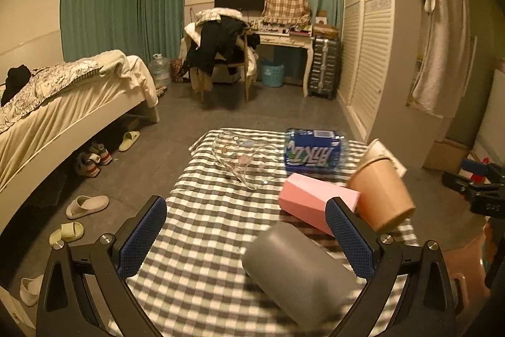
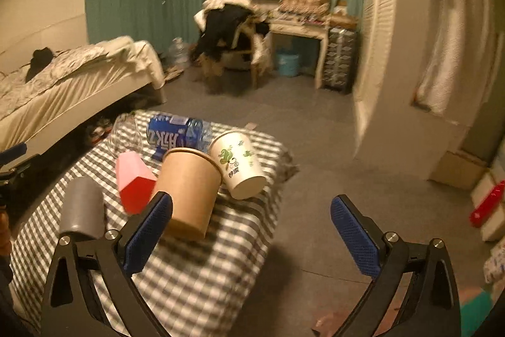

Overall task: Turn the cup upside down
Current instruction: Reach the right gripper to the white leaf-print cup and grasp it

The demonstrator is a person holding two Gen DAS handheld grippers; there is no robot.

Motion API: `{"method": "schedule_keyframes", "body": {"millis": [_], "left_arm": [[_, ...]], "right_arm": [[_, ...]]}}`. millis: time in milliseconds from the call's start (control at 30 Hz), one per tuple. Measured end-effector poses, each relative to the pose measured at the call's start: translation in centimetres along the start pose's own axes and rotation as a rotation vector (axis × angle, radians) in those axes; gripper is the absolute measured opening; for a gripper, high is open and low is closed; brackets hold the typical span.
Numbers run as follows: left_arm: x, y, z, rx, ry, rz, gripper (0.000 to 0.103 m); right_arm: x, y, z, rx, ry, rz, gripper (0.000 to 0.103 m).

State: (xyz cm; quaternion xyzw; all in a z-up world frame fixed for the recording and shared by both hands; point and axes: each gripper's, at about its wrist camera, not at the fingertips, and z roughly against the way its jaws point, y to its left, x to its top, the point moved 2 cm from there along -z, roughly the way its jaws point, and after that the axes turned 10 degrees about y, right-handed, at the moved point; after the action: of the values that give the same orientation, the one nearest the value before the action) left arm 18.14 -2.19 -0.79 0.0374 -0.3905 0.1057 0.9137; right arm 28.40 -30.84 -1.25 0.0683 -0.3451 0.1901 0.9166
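Note:
Several cups stand on a small table with a grey checked cloth (image 1: pixel 202 229). A grey cup (image 1: pixel 300 270) is closest in the left wrist view, between the fingers of my open left gripper (image 1: pixel 246 245). A pink cup (image 1: pixel 312 201), a brown paper cup (image 1: pixel 382 191) and a clear glass cup (image 1: pixel 243 157) are behind it. In the right wrist view the brown cup (image 2: pixel 189 188) stands upright by the left finger of my open, empty right gripper (image 2: pixel 251 239). A white printed paper cup (image 2: pixel 238 163), the pink cup (image 2: pixel 134 179) and the grey cup (image 2: pixel 82 204) are around it.
A blue-labelled water bottle pack (image 1: pixel 312 150) lies at the far edge of the table. A bed (image 1: pixel 63 103) stands on the left with slippers (image 1: pixel 86 206) on the floor. A white wardrobe (image 1: pixel 372 46) is on the right, and a desk and chair (image 1: pixel 227 52) stand at the back.

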Motion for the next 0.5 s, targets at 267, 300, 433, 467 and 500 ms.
{"method": "schedule_keyframes", "body": {"millis": [267,300,433,467,500], "left_arm": [[2.0,0.6,-4.0,0.026,0.017,-0.013,0.103],[2.1,0.6,-4.3,0.029,0.02,-0.016,0.103],[2.3,0.2,-5.3,0.025,0.028,-0.036,0.103],[2.4,0.1,-5.5,0.023,0.029,-0.044,0.103],[2.5,0.0,-5.6,0.023,0.03,-0.05,0.103]], "right_arm": [[2.1,-0.7,-9.1,0.074,0.082,0.016,0.081],[2.3,-0.8,-9.9,0.076,0.09,0.016,0.079],[2.8,-1.4,-12.2,0.122,0.104,0.017,0.073],[3.0,-1.4,-12.6,0.141,0.1,0.017,0.073],[3.1,-1.5,-13.1,0.161,0.1,0.015,0.073]]}}
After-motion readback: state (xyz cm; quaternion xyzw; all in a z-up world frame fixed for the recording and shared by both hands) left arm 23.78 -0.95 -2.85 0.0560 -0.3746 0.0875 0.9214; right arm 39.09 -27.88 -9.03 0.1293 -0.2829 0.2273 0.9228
